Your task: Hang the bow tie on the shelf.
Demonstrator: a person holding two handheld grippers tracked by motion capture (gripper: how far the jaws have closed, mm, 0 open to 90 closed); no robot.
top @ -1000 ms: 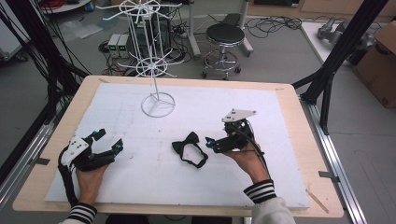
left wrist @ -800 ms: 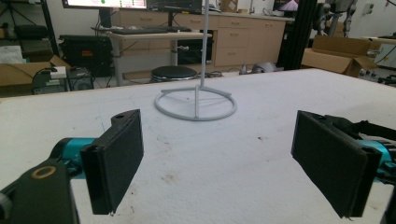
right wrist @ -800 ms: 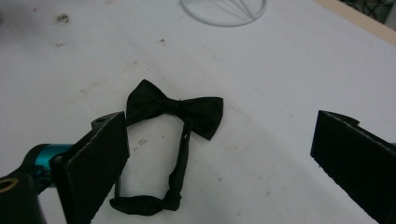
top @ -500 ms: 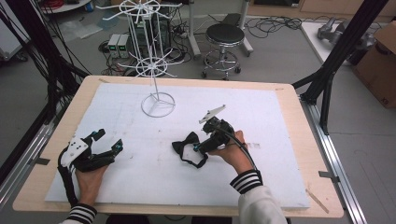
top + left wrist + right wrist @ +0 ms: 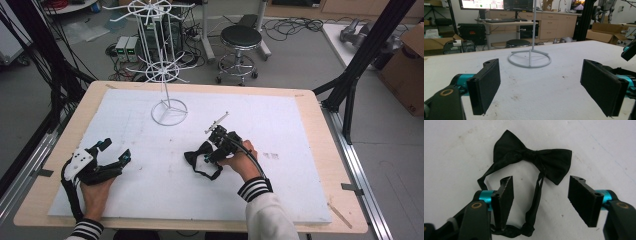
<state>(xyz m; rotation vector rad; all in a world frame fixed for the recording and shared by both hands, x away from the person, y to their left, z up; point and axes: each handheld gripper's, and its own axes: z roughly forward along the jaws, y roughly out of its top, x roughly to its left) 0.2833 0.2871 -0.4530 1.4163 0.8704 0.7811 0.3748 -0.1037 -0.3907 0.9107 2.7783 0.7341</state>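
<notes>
2 grippers, jaws wide, empty | right gripper [image 5: 540, 195] over bow tie [image 5: 534, 157] | bow crosswise, strap toward jaws

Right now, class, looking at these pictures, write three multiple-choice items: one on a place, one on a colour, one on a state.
1. Where does the bow tie lie?
A. on the white table cover
B. on the wire stand
C. on the floor

2. What colour is the bow tie?
A. red
B. black
C. white

3. How stand the jaws of the right hand-held gripper?
A. shut on the strap
B. open
C. shut, empty

Key: 1 A, it lies flat on the cover; 2 B, black cloth; 3 B, jaws stand apart above the strap.
</notes>
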